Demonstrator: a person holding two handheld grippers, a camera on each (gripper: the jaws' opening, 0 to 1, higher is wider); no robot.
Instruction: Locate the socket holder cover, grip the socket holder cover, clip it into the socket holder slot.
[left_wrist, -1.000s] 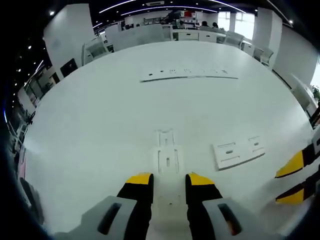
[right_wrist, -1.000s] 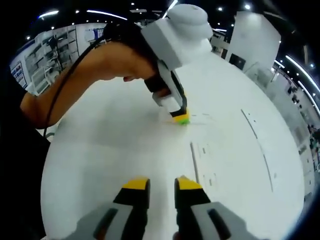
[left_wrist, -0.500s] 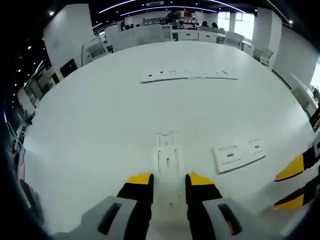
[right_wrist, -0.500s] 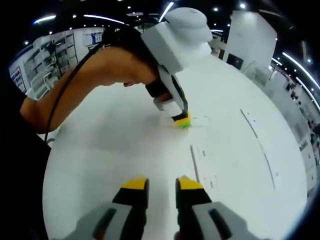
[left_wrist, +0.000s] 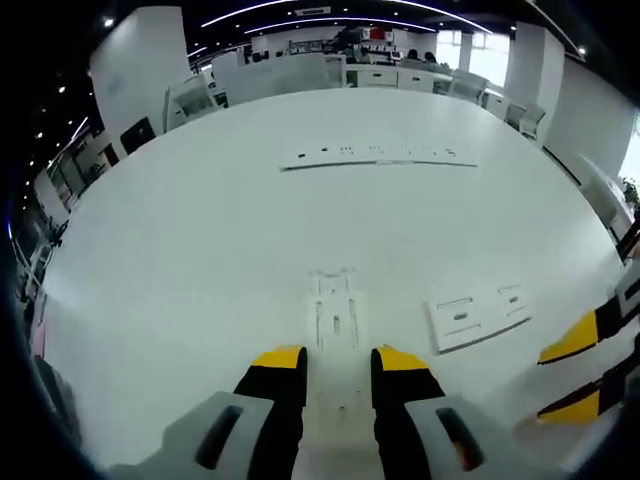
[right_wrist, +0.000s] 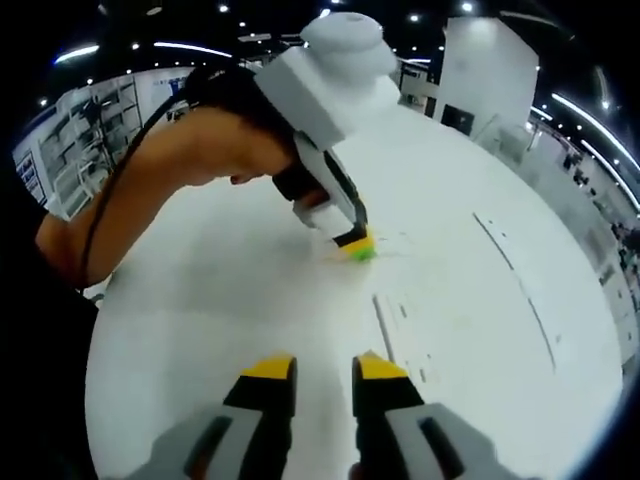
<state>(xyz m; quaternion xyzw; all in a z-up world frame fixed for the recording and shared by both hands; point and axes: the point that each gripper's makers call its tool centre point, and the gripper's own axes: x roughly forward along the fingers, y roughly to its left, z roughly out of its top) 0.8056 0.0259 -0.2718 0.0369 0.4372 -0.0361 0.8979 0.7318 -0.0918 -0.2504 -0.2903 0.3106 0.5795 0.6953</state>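
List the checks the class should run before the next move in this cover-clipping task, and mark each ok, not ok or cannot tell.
1. Left gripper lined up with the narrow white piece on the table: ok, the piece lies between its jaws.
2. That piece gripped firmly: cannot tell, contact is not clear.
3. Right gripper free: ok, jaws apart with bare table between them.
4. Flat slotted plate within reach: ok, it lies between the two grippers.
5. Long strip out of the way: ok, it lies far across the table.
6. Which piece is the cover: cannot tell.
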